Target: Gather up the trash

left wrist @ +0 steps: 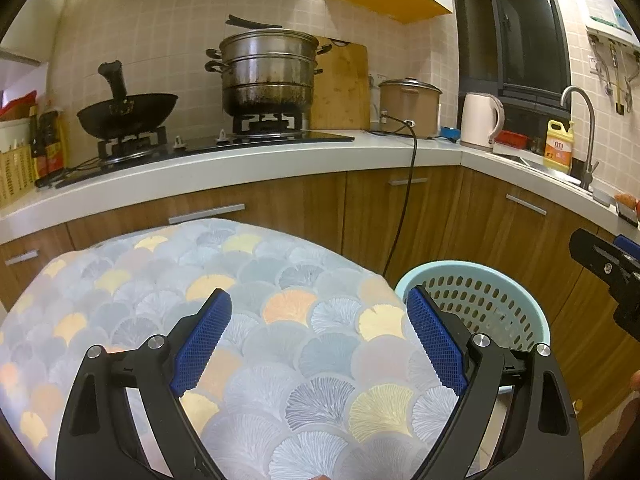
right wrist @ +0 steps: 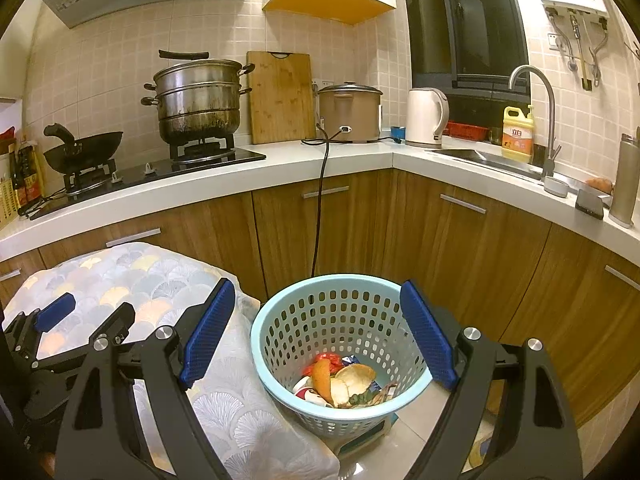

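A pale blue perforated waste basket (right wrist: 280, 340) stands on the floor beside a table covered in a fan-patterned cloth (right wrist: 248, 412). Inside it lies trash (right wrist: 344, 380): orange peel, wrappers and scraps. My right gripper (right wrist: 316, 332) is open and empty, held above the basket's mouth. My left gripper (left wrist: 320, 340) is open and empty above the cloth (left wrist: 280, 320), with the basket (left wrist: 500, 300) to its right. The left gripper also shows at the left of the right wrist view (right wrist: 84, 316), and the right gripper at the right edge of the left wrist view (left wrist: 612, 272).
A white L-shaped counter (right wrist: 360, 160) over wooden cabinets holds a wok (right wrist: 84, 152), a steamer pot (right wrist: 200, 100), a cutting board (right wrist: 280, 96), a rice cooker (right wrist: 350, 114), a kettle (right wrist: 426, 118) and a sink with tap (right wrist: 536, 120). A black cord (right wrist: 320, 208) hangs down the cabinet front.
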Demonstrator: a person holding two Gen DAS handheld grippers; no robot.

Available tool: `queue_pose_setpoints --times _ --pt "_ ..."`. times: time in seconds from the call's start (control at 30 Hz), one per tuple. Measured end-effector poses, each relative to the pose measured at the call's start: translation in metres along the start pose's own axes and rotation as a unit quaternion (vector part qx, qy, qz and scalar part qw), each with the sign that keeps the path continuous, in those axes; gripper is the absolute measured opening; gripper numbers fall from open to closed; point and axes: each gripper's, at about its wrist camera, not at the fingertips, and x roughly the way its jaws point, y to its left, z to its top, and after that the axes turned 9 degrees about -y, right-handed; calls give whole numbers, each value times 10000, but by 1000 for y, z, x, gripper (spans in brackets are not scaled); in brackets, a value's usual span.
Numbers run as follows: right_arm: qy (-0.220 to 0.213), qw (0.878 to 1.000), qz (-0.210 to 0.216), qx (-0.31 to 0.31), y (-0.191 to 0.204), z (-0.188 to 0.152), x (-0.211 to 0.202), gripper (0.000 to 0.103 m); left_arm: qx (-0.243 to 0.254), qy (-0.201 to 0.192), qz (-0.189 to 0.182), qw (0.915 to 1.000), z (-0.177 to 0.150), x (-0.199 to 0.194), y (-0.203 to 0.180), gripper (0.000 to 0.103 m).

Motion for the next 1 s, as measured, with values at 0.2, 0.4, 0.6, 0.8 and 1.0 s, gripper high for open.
queue_pose_setpoints --times 0.2,0.4,0.6,0.8,1.0 --pt "24 10000 1 -18 1 -1 1 80 10 -16 51 10000 0 -1 -1 87" --pt "147 9999 -40 9 1 -3 8 80 -17 7 47 10000 0 0 0 87" --pt "184 9998 -3 -82 5 -4 8 80 8 26 67 10000 0 0 -1 87" --pt "201 9997 24 -117 8 -6 9 80 25 14 104 9999 0 2 0 87" --pt "237 9997 64 -74 9 -6 10 80 52 -3 121 9999 0 2 0 87"
